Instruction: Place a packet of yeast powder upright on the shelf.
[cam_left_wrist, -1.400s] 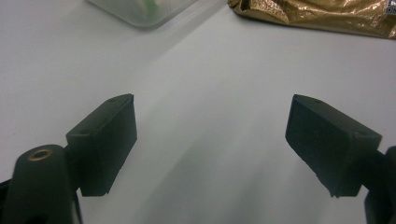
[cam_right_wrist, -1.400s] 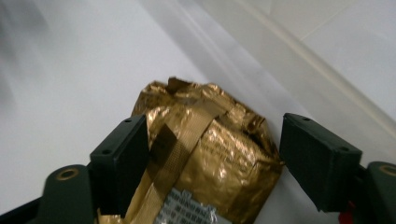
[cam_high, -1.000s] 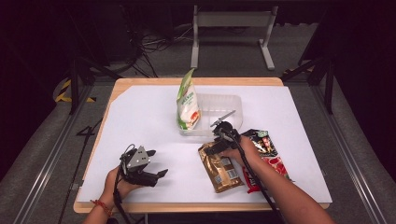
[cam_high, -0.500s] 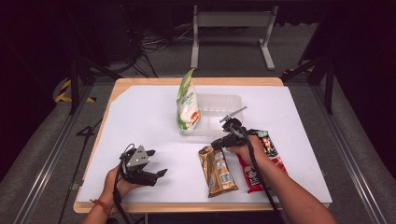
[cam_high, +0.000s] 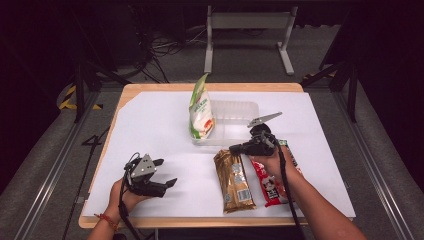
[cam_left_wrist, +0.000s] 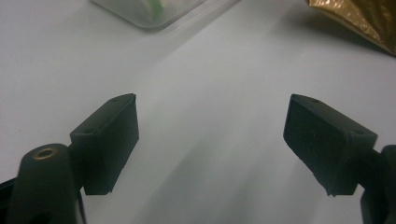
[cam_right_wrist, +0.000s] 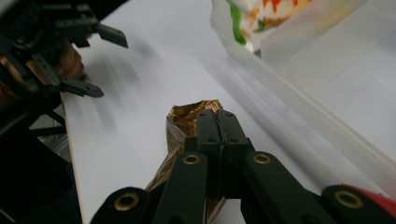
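Right jaws: your right gripper has its jaws pressed together with nothing between them; whether their tips touch the gold packet beneath them cannot be told.
Left jaws: your left gripper holds its jaws wide apart, with only bare white surface between them and nothing gripped.
Gold packet: it lies flat on the surface directly under and just ahead of your right jaws, its crimped top end poking out past their tips; in the high view it sits just left of your right gripper.
Red packet: the red packet lies just beside the gold one, partly under your right hand.
Clear tray: the clear tray lies ahead and to the right of your right jaws, with the green-and-white bag standing in its near-left end.
Hidden: your right hand covers the top of the red packet; the bag's print is too blurred to read.
Changed: your right gripper has lifted off the packets and moved slightly toward the tray since a second ago; your left gripper has stayed put.
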